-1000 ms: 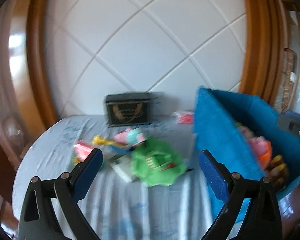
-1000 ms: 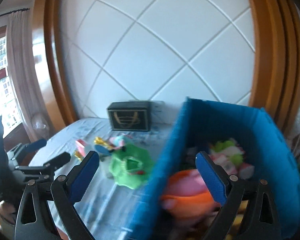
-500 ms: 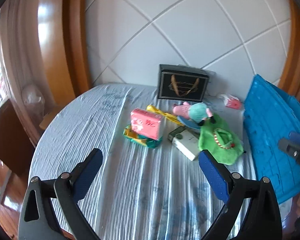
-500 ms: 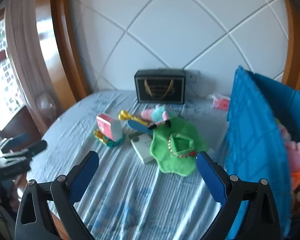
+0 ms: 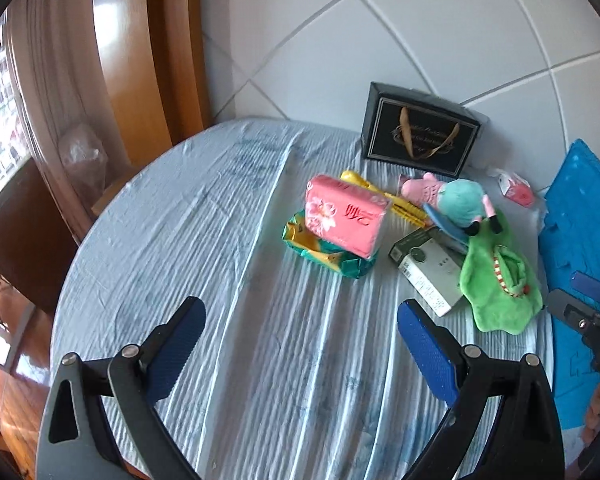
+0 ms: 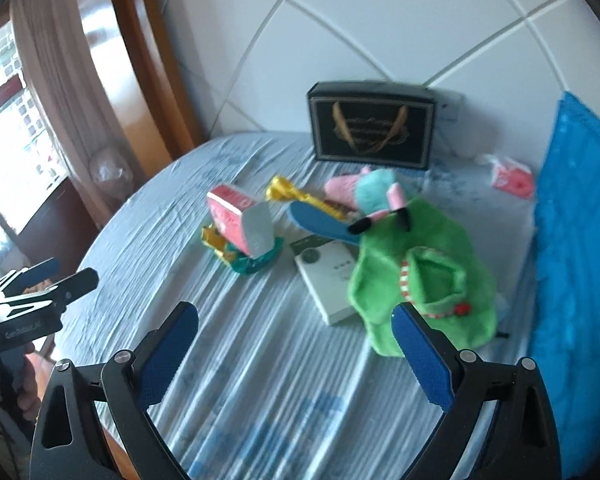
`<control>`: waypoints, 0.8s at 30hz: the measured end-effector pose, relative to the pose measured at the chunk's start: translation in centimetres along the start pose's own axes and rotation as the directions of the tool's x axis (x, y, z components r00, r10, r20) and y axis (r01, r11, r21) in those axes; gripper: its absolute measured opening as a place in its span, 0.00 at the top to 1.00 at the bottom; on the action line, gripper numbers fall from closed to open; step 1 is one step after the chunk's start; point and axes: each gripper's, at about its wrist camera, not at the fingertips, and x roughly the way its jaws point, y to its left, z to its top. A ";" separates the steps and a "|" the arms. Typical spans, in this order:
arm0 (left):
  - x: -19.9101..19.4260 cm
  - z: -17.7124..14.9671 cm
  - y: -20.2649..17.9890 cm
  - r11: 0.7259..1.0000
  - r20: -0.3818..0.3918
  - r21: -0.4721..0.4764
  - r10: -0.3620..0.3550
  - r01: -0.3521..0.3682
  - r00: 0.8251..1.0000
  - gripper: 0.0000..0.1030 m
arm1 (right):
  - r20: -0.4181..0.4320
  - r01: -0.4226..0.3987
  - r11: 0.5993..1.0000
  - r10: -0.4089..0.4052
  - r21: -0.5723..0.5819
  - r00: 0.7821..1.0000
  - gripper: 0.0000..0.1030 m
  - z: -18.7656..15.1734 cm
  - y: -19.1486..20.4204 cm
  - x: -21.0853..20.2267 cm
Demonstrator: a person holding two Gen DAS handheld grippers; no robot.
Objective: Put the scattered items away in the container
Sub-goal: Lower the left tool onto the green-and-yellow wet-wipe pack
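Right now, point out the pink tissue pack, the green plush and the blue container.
pink tissue pack (image 5: 346, 216), left wrist view, printed front face
green plush (image 6: 424, 280), right wrist view, middle of its body
blue container (image 6: 576, 240), right wrist view, outer side wall

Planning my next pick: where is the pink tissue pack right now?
In the left wrist view, the pink tissue pack sits mid-table, propped on a green-and-gold packet, left of the white box.

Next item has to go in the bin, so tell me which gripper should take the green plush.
Right. The right gripper is open with the green plush just ahead of its right finger, next to the blue bin. The left gripper, also open, faces bare cloth, with the plush off to its right.
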 end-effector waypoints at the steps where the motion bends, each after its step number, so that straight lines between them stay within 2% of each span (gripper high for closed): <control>1: 0.8 0.3 0.3 1.000 -0.011 0.003 0.000 0.000 1.000 0.05 | -0.008 0.001 1.000 -0.001 -0.004 1.000 0.04 0.2 0.3 0.8; 6: 4.6 2.2 1.0 0.999 -0.046 0.054 -0.008 0.010 0.999 0.05 | -0.034 0.016 1.000 -0.015 0.026 0.999 0.04 0.9 1.4 4.0; 9: 7.4 3.5 1.2 0.997 -0.078 0.069 -0.037 0.043 0.996 0.05 | -0.059 0.046 0.997 -0.043 0.056 0.997 0.04 1.3 1.6 6.0; 16: 14.7 4.4 0.3 0.989 -0.185 0.110 -0.080 0.101 0.979 0.05 | -0.154 0.100 0.989 -0.083 0.104 0.985 0.04 1.7 1.2 11.3; 24: 22.5 6.2 0.9 0.992 -0.270 0.096 -0.053 0.081 0.962 0.05 | -0.235 0.087 0.993 -0.066 0.078 0.970 0.04 3.7 1.8 18.3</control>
